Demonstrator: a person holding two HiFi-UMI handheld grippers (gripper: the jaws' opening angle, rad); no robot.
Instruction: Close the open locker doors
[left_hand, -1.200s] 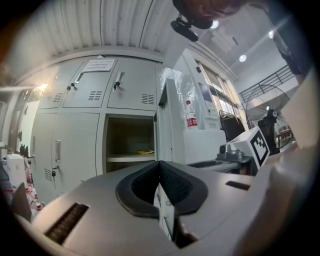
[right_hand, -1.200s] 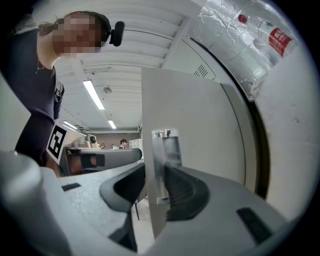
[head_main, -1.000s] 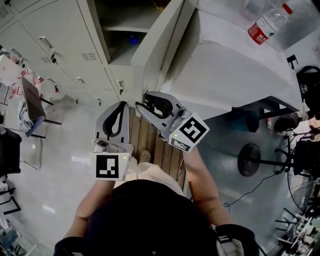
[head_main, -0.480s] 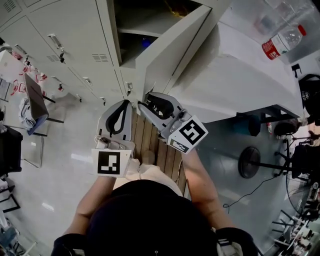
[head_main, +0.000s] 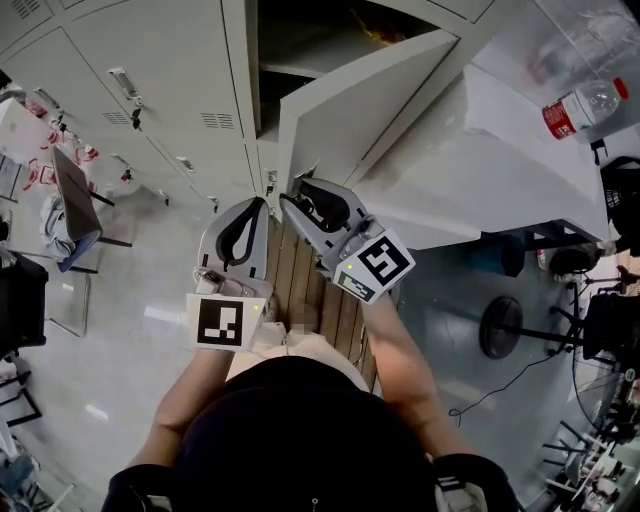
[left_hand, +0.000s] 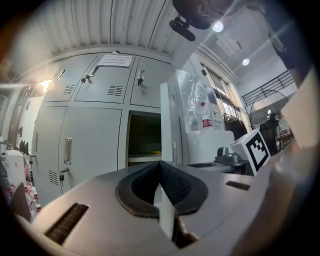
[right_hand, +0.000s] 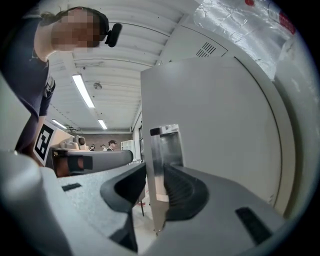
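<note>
Inside, the open locker (head_main: 300, 45) is too dark to make out.

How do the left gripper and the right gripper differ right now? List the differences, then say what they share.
Jaws: the left gripper has its jaws together, while the right gripper has them apart.
Contents: the left gripper holds nothing. The right gripper straddles the free edge of the open locker door, with a gap beside one pad.
Shared: both are grey and held side by side before the lockers.
</note>
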